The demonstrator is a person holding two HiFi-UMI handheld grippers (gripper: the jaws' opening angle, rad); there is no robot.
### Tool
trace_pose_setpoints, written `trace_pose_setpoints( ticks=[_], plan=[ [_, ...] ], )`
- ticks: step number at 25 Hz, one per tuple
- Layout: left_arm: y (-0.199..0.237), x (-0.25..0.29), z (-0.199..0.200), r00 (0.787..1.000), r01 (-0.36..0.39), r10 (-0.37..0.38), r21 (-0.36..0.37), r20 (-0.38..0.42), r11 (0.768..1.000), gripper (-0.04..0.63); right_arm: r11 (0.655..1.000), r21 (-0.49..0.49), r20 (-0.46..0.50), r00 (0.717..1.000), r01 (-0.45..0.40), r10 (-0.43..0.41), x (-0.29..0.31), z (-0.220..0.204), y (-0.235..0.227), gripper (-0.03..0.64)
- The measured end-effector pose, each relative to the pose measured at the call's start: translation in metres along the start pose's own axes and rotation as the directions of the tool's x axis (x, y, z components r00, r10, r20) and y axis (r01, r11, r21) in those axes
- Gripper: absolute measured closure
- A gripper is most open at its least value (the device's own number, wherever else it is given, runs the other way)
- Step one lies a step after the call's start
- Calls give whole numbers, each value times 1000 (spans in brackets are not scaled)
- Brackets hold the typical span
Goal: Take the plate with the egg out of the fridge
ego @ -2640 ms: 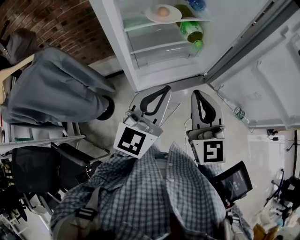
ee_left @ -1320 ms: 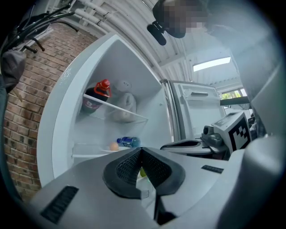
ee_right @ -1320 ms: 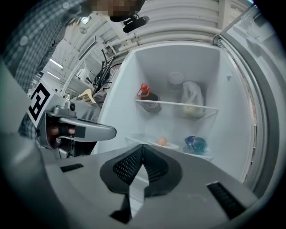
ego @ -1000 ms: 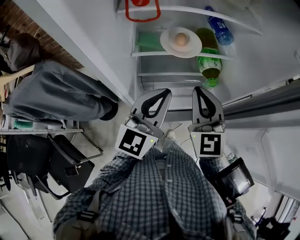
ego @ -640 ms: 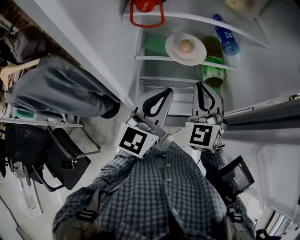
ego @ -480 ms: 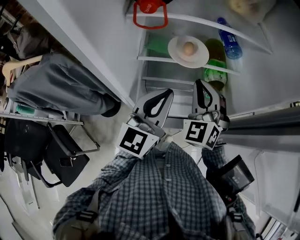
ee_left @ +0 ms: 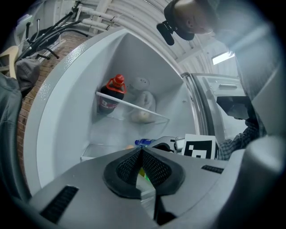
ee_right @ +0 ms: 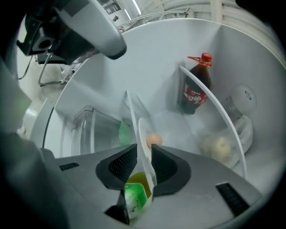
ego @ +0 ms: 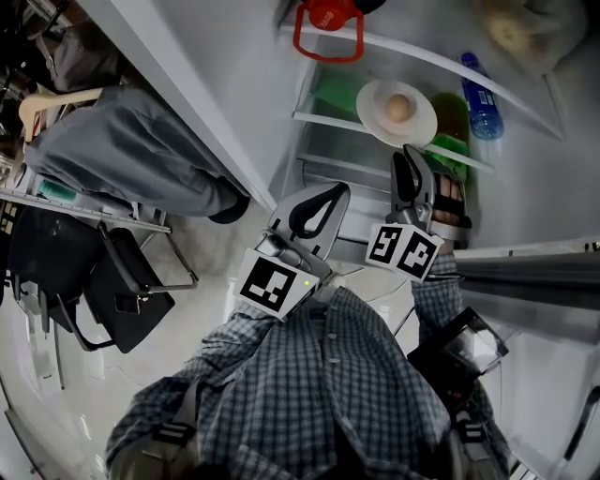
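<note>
A white plate with a brown egg sits on the fridge's glass shelf. My right gripper is rolled on its side and reaches up to the plate's near rim. In the right gripper view the plate shows edge-on, running through the gap of that gripper, with the egg just beyond. Its jaws stand apart; I cannot tell if a pad touches the rim. My left gripper hangs back, shut and empty, also seen as the gripper facing the fridge.
A green bottle lies right of the plate, a blue bottle behind it. A red-capped dark bottle and a bagged food item sit on the shelf above. A grey jacket hangs at left; the fridge door stands at right.
The right gripper has rolled onto its side and moved forward to the plate's rim. The fridge shelves have come closer in view. The left gripper has kept its place.
</note>
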State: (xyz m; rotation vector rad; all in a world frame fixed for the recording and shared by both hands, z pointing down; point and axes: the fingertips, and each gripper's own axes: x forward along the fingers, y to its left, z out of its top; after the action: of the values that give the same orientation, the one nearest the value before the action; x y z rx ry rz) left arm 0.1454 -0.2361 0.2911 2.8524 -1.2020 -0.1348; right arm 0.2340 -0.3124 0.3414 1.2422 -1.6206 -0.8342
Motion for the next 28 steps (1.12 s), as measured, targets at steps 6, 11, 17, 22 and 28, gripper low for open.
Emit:
trace_pose_setpoints(
  ticks=[6,11,17,22,28],
  plan=[
    [5,2,4,1000,-28,28,-13,3,1000,589,992,-122,-8,1000,-9,8,15,0,4,535],
    [7,3,4,999,-34,34,-20,0,999,589,982,-187,-19,1000,-5,1,18,0,7,537],
    [7,6,5,1000,-29,29,-45,6,999,589,976,-219,-20,1000,11,-16,17,1,2,595],
    [4,13,-4,1000,15,-16,-114,-12,993,589,975,-224,-21,1000,18,-23,14,0,2,597],
    [-10,29,-30,986,122,-146,-238,-85,964,589,976,-215,-26,999,25,-31,8,-4,1,597]
  ],
)
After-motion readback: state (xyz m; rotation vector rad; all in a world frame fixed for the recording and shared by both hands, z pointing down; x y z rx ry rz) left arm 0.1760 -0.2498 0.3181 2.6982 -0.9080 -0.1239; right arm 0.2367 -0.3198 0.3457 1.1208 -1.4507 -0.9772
